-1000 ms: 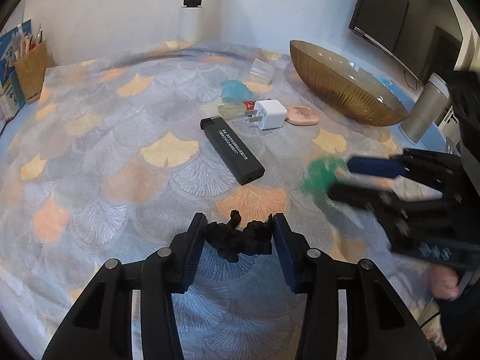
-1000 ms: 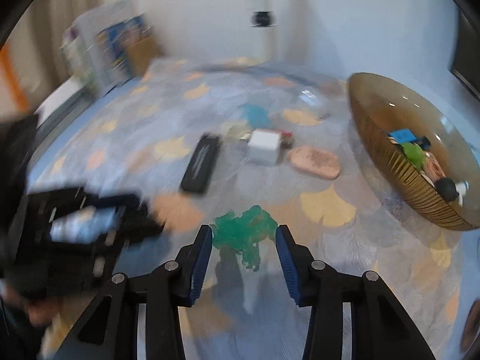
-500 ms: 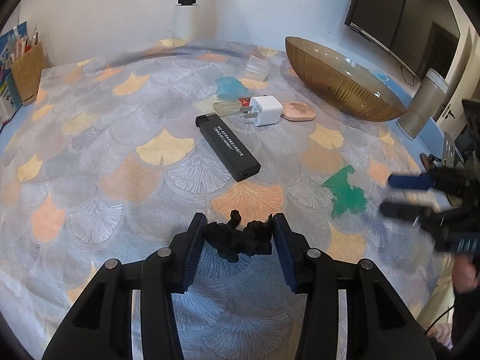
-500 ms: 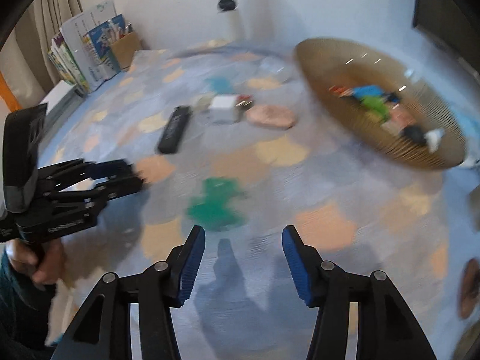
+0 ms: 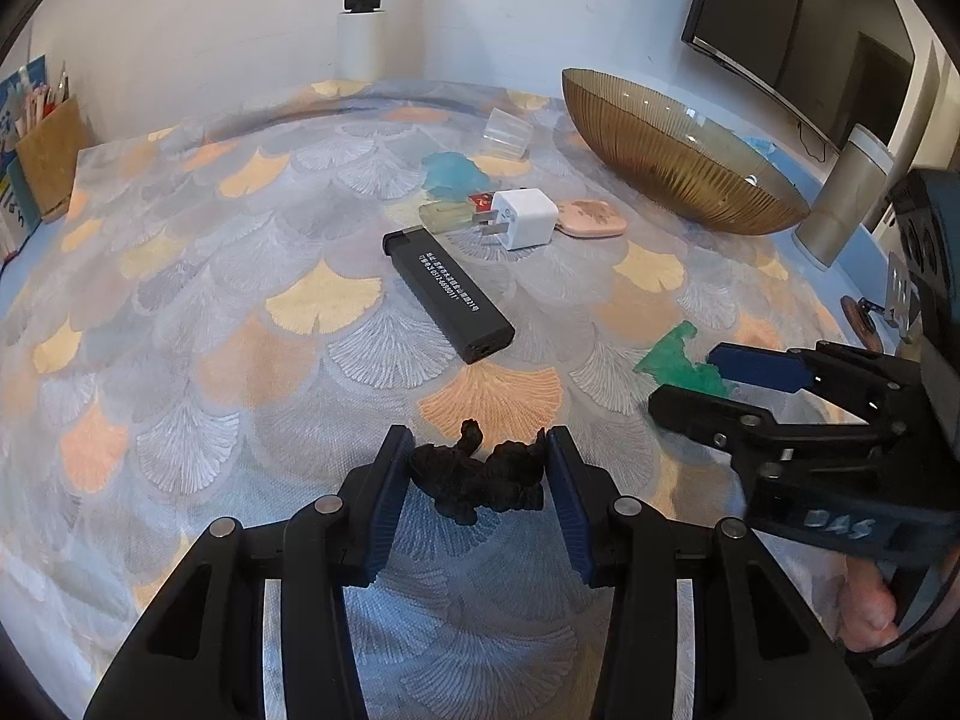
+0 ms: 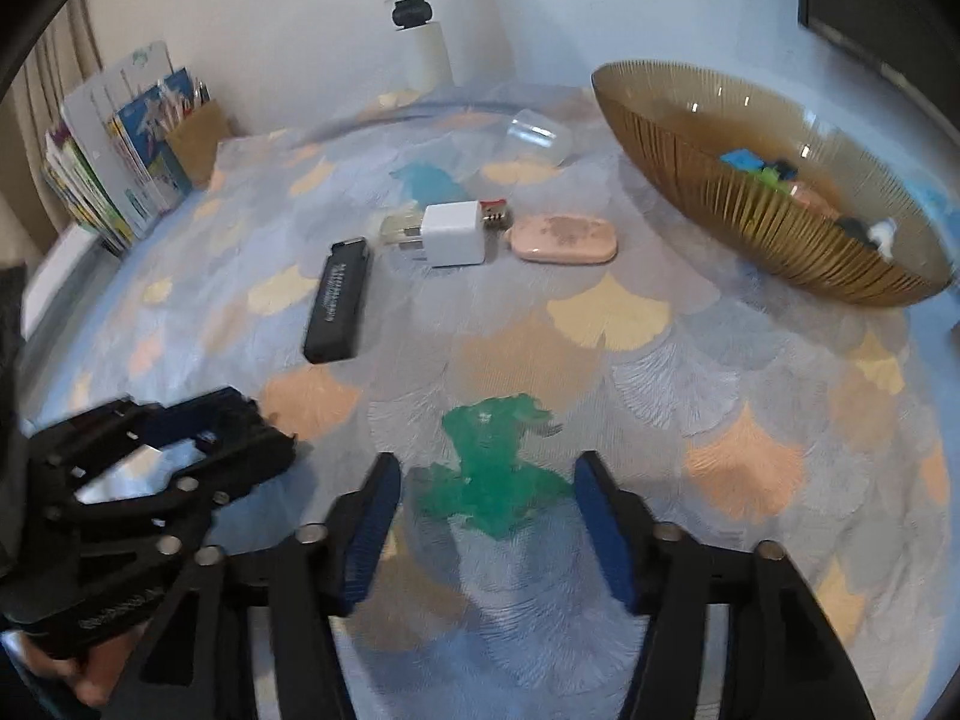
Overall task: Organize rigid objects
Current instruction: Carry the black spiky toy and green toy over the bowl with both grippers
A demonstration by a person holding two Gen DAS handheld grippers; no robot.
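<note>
My left gripper [image 5: 477,441] is shut on a small black figurine [image 5: 474,474], held just above the patterned cloth. A green figurine [image 6: 492,480] lies flat on the cloth between the fingers of my right gripper [image 6: 489,468]. Those jaws are closing, with a gap left on both sides of the figurine. In the left wrist view the right gripper [image 5: 690,378] reaches in from the right, its tips at the green figurine [image 5: 672,354]. The left gripper [image 6: 264,426] shows at the lower left of the right wrist view.
Farther back lie a black lighter [image 5: 447,294], a white charger [image 5: 525,219], a pink piece [image 5: 591,219], a pale lighter [image 5: 447,216], a teal figure [image 5: 453,171] and a clear cup [image 5: 507,132]. An amber bowl [image 6: 750,204] at the right holds several small items. Books [image 6: 114,180] stand at the far left.
The right gripper let go of the green figurine, drew back with wider jaws, then came forward and down so its fingers flank it. The left gripper kept still with the black figurine.
</note>
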